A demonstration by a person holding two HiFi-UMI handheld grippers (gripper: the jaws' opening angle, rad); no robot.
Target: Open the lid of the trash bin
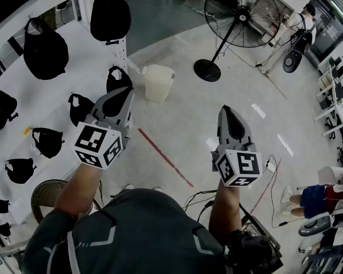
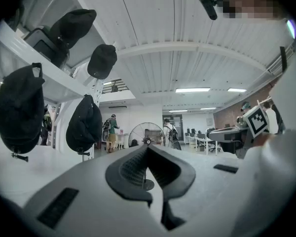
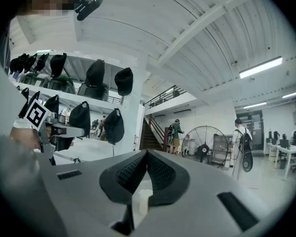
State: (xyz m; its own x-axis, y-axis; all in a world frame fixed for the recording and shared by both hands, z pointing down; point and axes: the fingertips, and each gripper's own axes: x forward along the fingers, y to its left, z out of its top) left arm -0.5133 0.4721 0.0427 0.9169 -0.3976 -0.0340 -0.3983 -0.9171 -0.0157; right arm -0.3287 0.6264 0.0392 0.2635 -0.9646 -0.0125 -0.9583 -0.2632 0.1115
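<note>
Left hand-held gripper [image 1: 126, 95] closed; lid [image 1: 159, 69] indistinct

Left tool [image 2: 147, 146], right tool [image 3: 147, 152]: jaws seemingly together.

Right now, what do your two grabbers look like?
The left gripper and right gripper are pale grey wedges with black ribbed pads. Each carries a white cube printed with black square markers. The short-sleeved shirt is dark grey with pale stripes.

Grey floor [image 1: 183, 116] carries a pale trash bin [image 1: 158, 82]; a standing fan [image 1: 242, 14]; a red stripe [image 1: 164, 156].
</note>
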